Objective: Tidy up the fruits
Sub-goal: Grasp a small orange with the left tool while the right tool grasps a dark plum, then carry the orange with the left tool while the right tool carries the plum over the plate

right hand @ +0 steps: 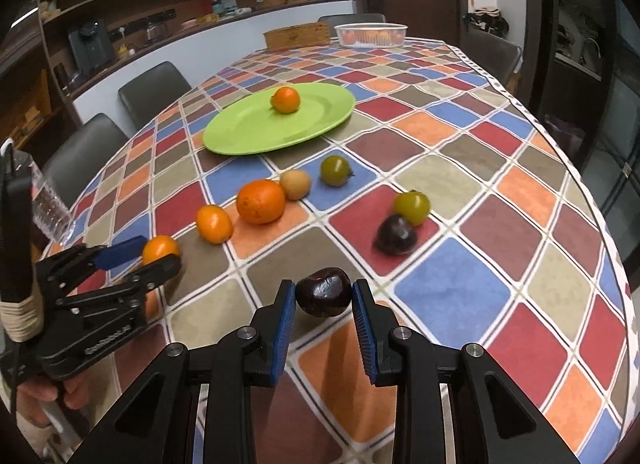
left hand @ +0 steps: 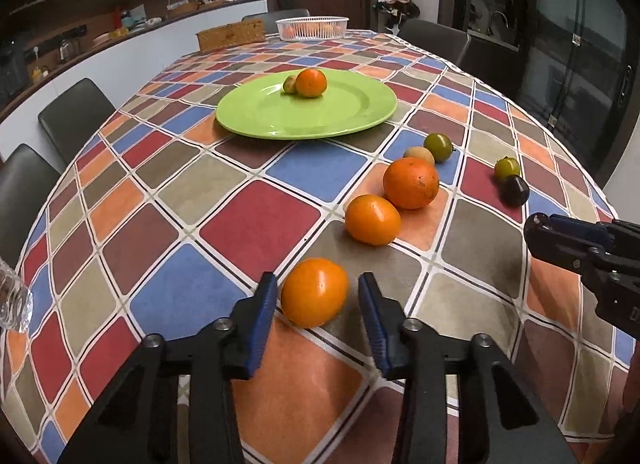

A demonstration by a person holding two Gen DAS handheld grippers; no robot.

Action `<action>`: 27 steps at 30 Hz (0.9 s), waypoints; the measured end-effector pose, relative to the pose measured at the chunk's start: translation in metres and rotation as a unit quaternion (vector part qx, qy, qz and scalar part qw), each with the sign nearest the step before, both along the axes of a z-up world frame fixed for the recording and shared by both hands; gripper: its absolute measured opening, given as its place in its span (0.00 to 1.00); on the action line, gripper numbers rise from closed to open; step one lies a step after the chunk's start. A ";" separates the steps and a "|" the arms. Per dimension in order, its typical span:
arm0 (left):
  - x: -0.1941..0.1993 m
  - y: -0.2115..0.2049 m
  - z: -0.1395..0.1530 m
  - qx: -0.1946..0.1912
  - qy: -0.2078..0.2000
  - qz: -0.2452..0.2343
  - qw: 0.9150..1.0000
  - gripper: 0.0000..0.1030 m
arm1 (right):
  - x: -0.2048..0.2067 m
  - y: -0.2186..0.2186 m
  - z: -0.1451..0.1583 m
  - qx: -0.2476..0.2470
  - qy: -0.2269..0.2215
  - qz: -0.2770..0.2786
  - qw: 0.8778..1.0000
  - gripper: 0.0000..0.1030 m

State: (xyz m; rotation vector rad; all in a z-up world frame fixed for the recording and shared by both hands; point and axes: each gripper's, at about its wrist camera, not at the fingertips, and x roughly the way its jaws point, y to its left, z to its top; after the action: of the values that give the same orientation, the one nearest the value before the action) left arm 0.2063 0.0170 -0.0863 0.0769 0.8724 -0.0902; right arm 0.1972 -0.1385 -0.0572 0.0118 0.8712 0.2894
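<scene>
Left hand-held gripper spread wide around nearest orange at 6 o'clock of green plate, pads not touching. Right hand-held gripper pinching dark plum. Likely light, smooth-skinned, bruisable: squeeze gently across widest part.

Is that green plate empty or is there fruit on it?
Not empty. The green plate holds an orange and a small brownish fruit beside it.

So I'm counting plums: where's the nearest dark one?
In the right wrist view, the dark plum sits between the right gripper fingers, low centre.
</scene>
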 end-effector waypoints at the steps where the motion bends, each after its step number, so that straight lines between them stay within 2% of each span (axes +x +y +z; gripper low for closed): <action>1: 0.001 0.001 -0.001 0.000 0.002 -0.001 1.000 0.33 | 0.001 0.002 0.000 0.001 0.000 0.002 1.000 0.29; 7: -0.001 0.005 0.002 -0.015 0.002 0.002 1.000 0.33 | 0.002 0.007 0.003 0.002 -0.002 0.008 1.000 0.29; 14: -0.012 0.006 0.026 -0.026 -0.022 0.002 0.999 0.33 | -0.001 0.006 0.012 0.009 -0.012 0.013 1.000 0.29; 27: 0.000 0.004 0.079 -0.031 -0.084 -0.020 0.996 0.33 | 0.018 0.010 0.060 0.037 -0.066 0.038 0.996 0.30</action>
State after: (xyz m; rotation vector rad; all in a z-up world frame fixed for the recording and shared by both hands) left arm 0.2062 0.0215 -0.0075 0.0428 0.6989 -0.1460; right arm 0.2154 -0.1280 0.0028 0.0290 0.7307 0.3891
